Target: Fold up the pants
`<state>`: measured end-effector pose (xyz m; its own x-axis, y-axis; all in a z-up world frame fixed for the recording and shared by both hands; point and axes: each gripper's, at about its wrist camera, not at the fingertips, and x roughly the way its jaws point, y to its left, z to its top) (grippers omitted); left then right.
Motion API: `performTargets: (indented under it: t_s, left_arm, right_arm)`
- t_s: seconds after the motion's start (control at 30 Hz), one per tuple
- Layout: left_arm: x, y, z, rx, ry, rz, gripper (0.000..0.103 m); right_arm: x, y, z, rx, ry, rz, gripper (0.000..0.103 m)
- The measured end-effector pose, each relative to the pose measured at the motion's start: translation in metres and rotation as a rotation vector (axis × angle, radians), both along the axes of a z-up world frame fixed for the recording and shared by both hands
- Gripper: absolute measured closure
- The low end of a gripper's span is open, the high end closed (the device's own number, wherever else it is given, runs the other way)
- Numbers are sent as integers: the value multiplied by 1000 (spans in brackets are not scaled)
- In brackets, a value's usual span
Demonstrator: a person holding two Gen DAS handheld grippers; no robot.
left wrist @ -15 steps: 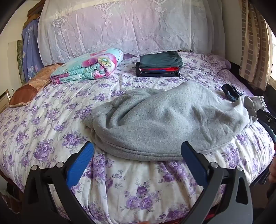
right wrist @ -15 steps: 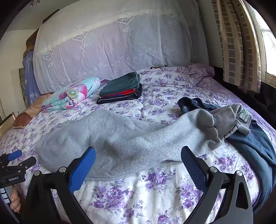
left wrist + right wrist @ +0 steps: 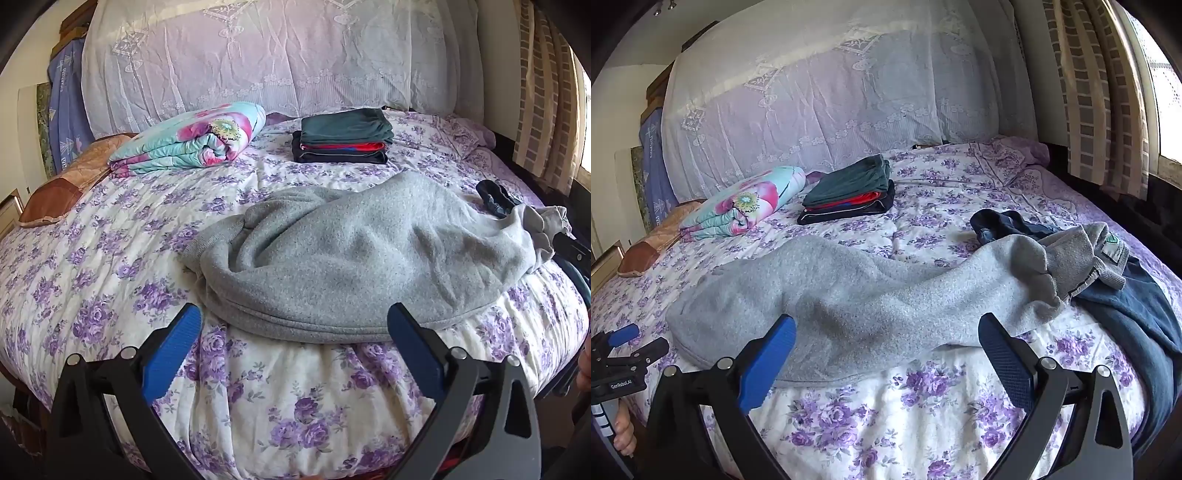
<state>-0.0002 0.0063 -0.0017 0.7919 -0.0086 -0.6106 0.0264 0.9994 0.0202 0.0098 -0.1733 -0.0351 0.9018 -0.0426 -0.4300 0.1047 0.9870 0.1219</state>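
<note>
Left wrist view: grey fleece pants [image 3: 354, 258] are seen lying crumpled across the near half of a bed [image 3: 110, 258] spread with a purple-flowered quilt. A folded floral blanket [image 3: 192, 140] and a stack of folded clothes [image 3: 341, 136], dark green on top with red and black beneath, are set near the lace-draped headboard [image 3: 258, 55]. A brown cushion [image 3: 62, 184] is placed at the bed's left edge, a checked curtain [image 3: 543, 92] hangs at right, and a dark blue garment [image 3: 495, 199] shows just beyond the pants' waistband. The left claw [image 3: 294, 325] is held wide open and empty, just short of the pants' near hem, nothing lying between it and the fabric.

Right wrist view: the pants [image 3: 849, 295] are stretched leftward from a bunched waistband resting on dark blue jeans [image 3: 1126, 314] at the bed's right side. The blanket [image 3: 746, 203] and the stack of folded clothes [image 3: 849, 192] are seen further back. The right claw [image 3: 886, 332] is likewise spread fully and holds nothing, hovering at the pants' near edge. The left claw [image 3: 624, 343] is visible at lower left, gripped by a hand [image 3: 624, 432].

Against the frames half a second earlier, no change is seen: pants and both claws are where they were.
</note>
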Motion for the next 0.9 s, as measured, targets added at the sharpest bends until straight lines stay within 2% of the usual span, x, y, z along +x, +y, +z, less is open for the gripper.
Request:
performTargets:
  t_s: [0.9]
  left_arm:
    - [4, -1, -11, -17, 35, 5, 5]
  right_arm:
    - [4, -6, -6, 11, 4, -2, 3]
